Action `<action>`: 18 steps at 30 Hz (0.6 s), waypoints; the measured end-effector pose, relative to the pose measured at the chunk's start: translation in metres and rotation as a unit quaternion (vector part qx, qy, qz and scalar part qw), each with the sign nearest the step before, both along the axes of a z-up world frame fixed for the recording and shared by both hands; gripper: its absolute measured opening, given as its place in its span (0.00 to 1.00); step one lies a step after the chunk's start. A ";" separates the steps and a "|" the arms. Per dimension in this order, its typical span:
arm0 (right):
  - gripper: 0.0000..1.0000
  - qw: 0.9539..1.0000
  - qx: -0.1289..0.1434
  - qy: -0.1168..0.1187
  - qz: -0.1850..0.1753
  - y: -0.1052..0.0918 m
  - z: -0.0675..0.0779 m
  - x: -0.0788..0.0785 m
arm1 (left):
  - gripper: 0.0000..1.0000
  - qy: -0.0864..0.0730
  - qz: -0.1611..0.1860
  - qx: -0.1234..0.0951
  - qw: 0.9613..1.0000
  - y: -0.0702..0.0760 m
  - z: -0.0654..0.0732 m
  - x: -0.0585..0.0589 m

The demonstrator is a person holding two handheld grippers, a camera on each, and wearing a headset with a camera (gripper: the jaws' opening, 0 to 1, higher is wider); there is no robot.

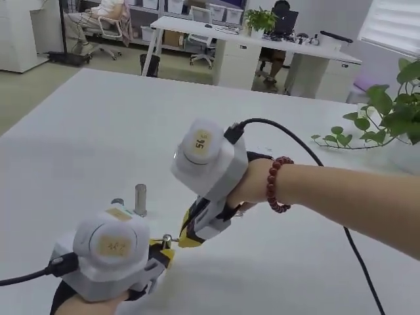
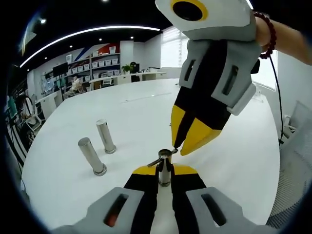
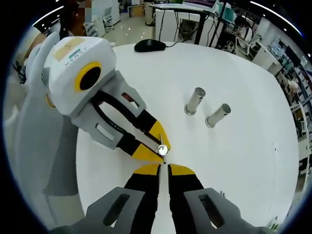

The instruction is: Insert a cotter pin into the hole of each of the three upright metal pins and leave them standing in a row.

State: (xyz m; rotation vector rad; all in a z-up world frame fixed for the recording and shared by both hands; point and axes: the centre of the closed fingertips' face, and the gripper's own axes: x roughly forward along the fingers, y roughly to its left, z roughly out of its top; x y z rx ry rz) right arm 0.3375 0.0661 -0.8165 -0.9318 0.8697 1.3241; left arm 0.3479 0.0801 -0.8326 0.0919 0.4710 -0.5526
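My left gripper (image 2: 165, 171) is shut on an upright metal pin (image 2: 165, 165), gripping its shaft just above the white table. A thin cotter pin (image 2: 163, 156) lies across that pin's top at the hole. From above comes my right gripper (image 2: 179, 145), its yellow tips closed on the cotter pin's end. In the right gripper view, my right gripper (image 3: 163, 167) pinches the cotter pin (image 3: 163, 158) against the held pin's top (image 3: 162, 149). Two other metal pins (image 2: 106, 136) (image 2: 91, 156) stand free. In the head view the left gripper (image 1: 164, 248) and right gripper (image 1: 186, 239) meet tip to tip.
The white table (image 1: 275, 262) spreads wide around the work. The free pins (image 3: 195, 101) (image 3: 218, 115) stand close together beyond the grippers. A potted plant (image 1: 387, 118) sits at the table's far right. The right gripper's black cable (image 1: 289, 138) trails over the table. Desks and chairs fill the room behind.
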 end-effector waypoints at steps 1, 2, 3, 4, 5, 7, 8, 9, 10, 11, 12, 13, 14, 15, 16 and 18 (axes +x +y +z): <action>0.06 1.000 0.000 -0.001 0.003 0.001 -0.001 0.000 | 0.07 0.001 0.001 -0.002 1.000 0.000 0.000 0.000; 0.04 1.000 0.001 -0.002 0.007 0.001 -0.001 0.000 | 0.07 0.001 0.001 -0.002 1.000 0.000 0.000 0.000; 0.03 1.000 0.001 -0.003 0.009 0.002 -0.001 0.000 | 0.07 0.000 0.001 -0.002 1.000 0.000 0.000 0.000; 0.03 1.000 0.002 -0.004 0.009 0.003 -0.001 0.000 | 0.07 -0.001 0.000 0.000 1.000 0.000 0.000 0.000; 0.03 1.000 0.002 -0.004 0.008 0.003 -0.001 0.000 | 0.07 -0.002 -0.001 0.002 1.000 0.000 0.000 0.000; 0.03 1.000 0.002 -0.003 0.009 0.004 -0.002 0.000 | 0.07 0.000 -0.001 0.000 1.000 0.000 0.000 0.000; 0.03 1.000 0.002 -0.004 0.009 0.004 -0.002 0.000 | 0.07 0.000 0.000 -0.001 1.000 0.000 0.000 0.000; 0.03 1.000 0.001 -0.004 0.011 0.004 -0.002 0.000 | 0.07 0.001 0.001 -0.002 1.000 0.000 -0.001 0.000; 0.03 1.000 0.001 -0.003 0.010 0.005 -0.002 -0.001 | 0.08 0.001 0.001 -0.003 1.000 0.000 -0.001 0.000; 0.03 1.000 0.001 -0.004 0.011 0.005 -0.002 0.000 | 0.08 0.002 0.002 -0.004 1.000 0.000 -0.001 0.000; 0.03 1.000 0.000 -0.005 0.012 0.005 -0.002 0.000 | 0.08 0.002 0.002 -0.005 1.000 0.000 -0.001 0.000; 0.03 1.000 -0.001 -0.006 0.013 0.005 -0.003 0.000 | 0.08 0.003 0.002 -0.006 1.000 0.000 -0.001 0.000; 0.03 1.000 -0.001 -0.007 0.013 0.006 -0.003 0.000 | 0.08 0.006 0.004 -0.008 1.000 0.000 -0.001 -0.001; 0.03 1.000 -0.001 -0.008 0.013 0.006 -0.003 0.000 | 0.08 0.007 0.004 -0.008 1.000 0.000 -0.001 -0.001; 0.03 1.000 0.000 -0.006 0.011 0.006 -0.003 0.001 | 0.08 0.009 0.004 -0.009 1.000 0.000 -0.001 0.000; 0.03 1.000 0.002 -0.002 0.008 0.006 -0.004 0.000 | 0.08 0.011 0.002 -0.010 1.000 0.000 -0.002 0.000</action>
